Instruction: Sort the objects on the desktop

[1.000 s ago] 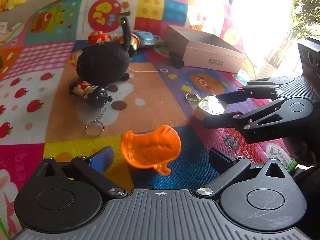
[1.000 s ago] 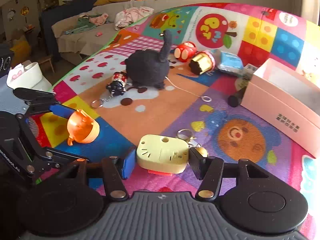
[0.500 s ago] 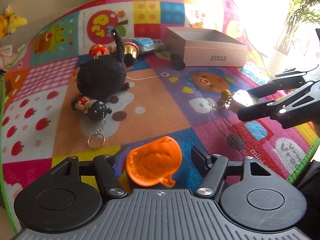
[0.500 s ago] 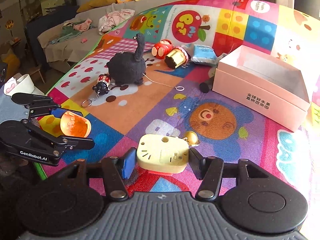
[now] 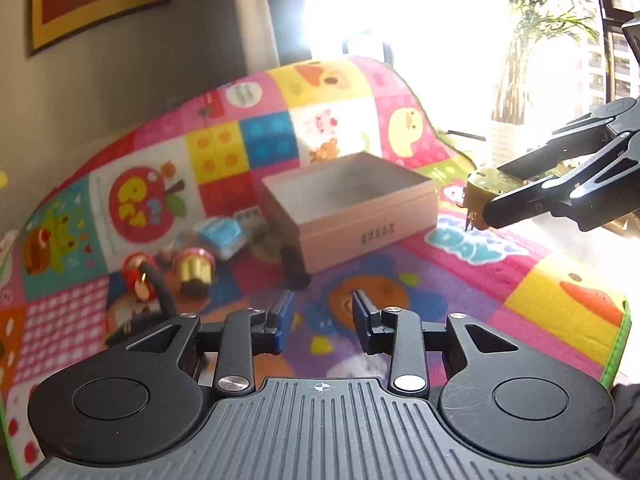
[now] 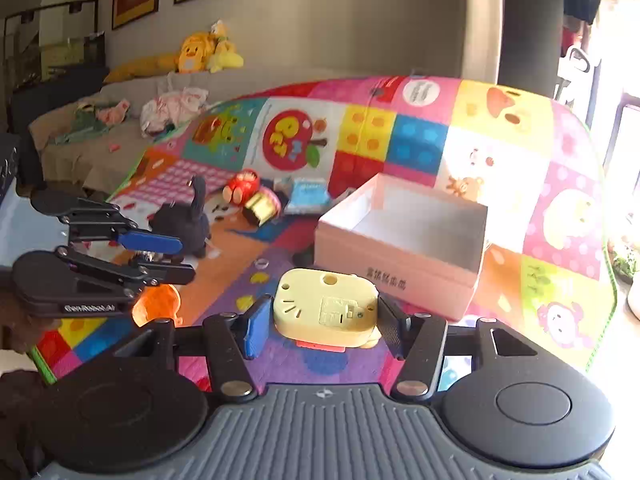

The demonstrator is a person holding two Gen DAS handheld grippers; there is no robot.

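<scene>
Above mat point(image 6: 420, 148): right fingers point(image 6: 254, 330) grasp yellow toy point(image 6: 326, 306); left fingers point(image 5: 280, 320) clenched empty; orange toy point(image 6: 156, 310) half hidden.

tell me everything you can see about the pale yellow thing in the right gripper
The pale yellow toy is a rounded, flat-faced block of what looks like hard plastic, with a small round hole near its top edge, three short whisker-like slots on the left and a small recessed panel with a switch. A red part peeks out beneath it. It is clamped between the right gripper's pads, lifted off the mat, near the open pink box.
</scene>
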